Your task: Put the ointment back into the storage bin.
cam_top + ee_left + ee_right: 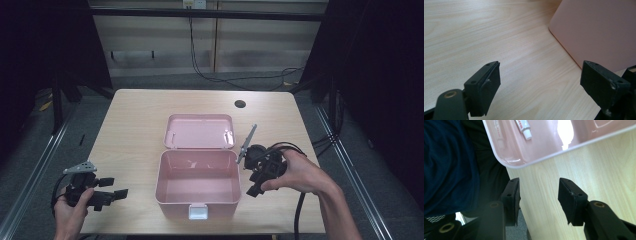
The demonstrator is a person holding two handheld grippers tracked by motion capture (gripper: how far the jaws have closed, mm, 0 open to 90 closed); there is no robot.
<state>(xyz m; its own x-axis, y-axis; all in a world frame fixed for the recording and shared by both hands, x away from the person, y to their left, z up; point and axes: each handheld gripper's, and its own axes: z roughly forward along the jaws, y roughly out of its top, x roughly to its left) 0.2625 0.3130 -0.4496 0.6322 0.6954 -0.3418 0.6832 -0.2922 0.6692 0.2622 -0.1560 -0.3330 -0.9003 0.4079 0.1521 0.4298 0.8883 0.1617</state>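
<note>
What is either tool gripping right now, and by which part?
Nothing. The left tool and the right tool both stand open over bare table, on either side of the open pink box.

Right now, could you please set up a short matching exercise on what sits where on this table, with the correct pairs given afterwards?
Things:
1. pink box
2. left gripper
3. right gripper
4. round hole

Places or states:
A. held open near the table's front left corner
B. in the tabletop near the far right edge
C. mid-table, lid swung back and open
D. held open just right of the box

Pairs: 1-C, 2-A, 3-D, 4-B
</note>
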